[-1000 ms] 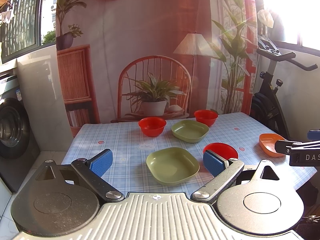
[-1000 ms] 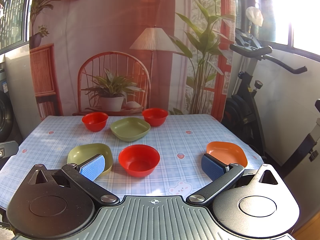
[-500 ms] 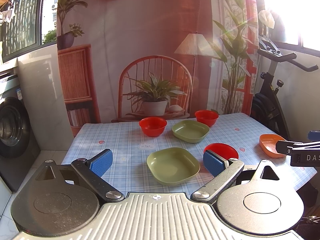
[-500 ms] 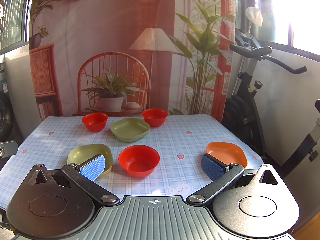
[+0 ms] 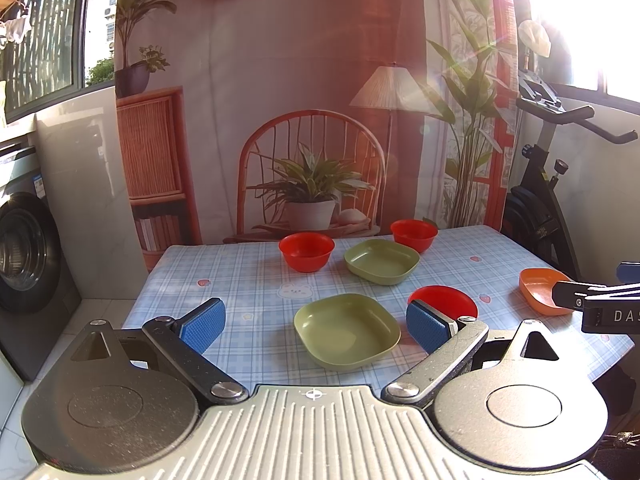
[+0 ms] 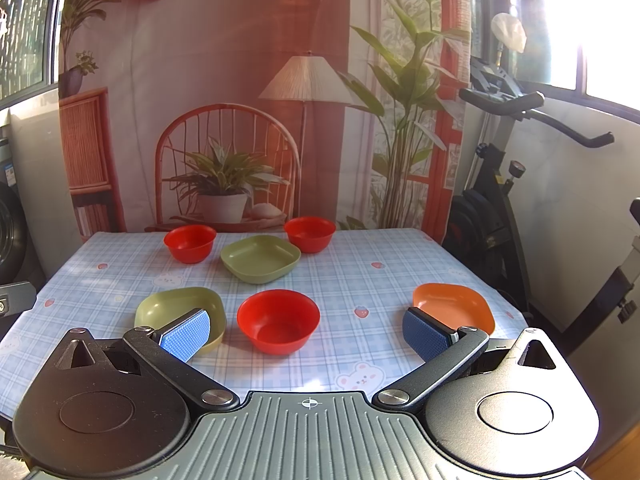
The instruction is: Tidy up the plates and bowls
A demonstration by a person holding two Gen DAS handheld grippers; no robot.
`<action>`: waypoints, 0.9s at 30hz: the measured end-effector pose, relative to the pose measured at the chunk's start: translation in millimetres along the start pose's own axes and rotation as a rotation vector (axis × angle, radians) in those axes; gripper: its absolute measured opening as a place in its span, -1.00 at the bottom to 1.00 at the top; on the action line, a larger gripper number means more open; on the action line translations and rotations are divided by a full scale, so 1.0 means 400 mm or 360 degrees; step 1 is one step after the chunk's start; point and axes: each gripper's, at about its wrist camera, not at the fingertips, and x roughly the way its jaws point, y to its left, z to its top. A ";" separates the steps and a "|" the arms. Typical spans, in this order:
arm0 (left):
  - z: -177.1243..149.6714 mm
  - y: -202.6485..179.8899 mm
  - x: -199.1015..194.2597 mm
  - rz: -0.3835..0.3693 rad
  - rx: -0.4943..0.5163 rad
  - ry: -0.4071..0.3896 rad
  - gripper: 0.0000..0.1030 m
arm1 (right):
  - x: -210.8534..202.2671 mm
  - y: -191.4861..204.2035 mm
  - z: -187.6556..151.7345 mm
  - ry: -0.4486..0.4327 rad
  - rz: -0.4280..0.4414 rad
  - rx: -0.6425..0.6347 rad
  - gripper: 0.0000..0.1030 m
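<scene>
While six dishes lie spread on the bench (image 6: 400,280), none of them is held. On the near side, the near green plate (image 6: 172,308) lies at the left, the near red bowl (image 6: 278,326) stands just beside it in the middle, and the orange plate (image 6: 452,306) lies well apart at the right, close to the bench edge. On the far side, the far green plate (image 6: 260,258) lies between the left red bowl (image 6: 190,242) and the right red bowl (image 6: 310,233); all three are near each other, but I cannot tell if they touch.

The left gripper (image 5: 316,324) hangs above the near edge with its fingers (image 5: 202,324) spread wide and nothing between them; in its own view the near green plate (image 5: 346,330) shows between the two blue pads, lower on the bench. The right gripper (image 6: 308,330) also has its fingers (image 6: 186,334) wide apart and empty, and the near red bowl appears between them. A part of the right gripper shows at the right edge of the left wrist view, in front of the orange plate (image 5: 538,286).

A blue checked cloth covers the bench. Behind it hangs a printed backdrop (image 6: 240,80), and an exercise bike (image 6: 500,200) stands to the right.
</scene>
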 end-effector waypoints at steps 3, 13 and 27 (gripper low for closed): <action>0.000 0.000 0.000 0.0000 0.0000 0.0000 0.91 | 0.000 0.000 0.000 0.0000 0.0000 0.0001 0.99; 0.000 0.001 0.000 -0.0001 -0.0001 0.0001 0.91 | 0.000 0.000 -0.001 0.0000 0.0000 0.0000 0.99; 0.000 0.008 0.003 0.0017 -0.0015 0.0009 0.91 | 0.007 0.001 -0.012 -0.0001 0.0000 0.0005 0.99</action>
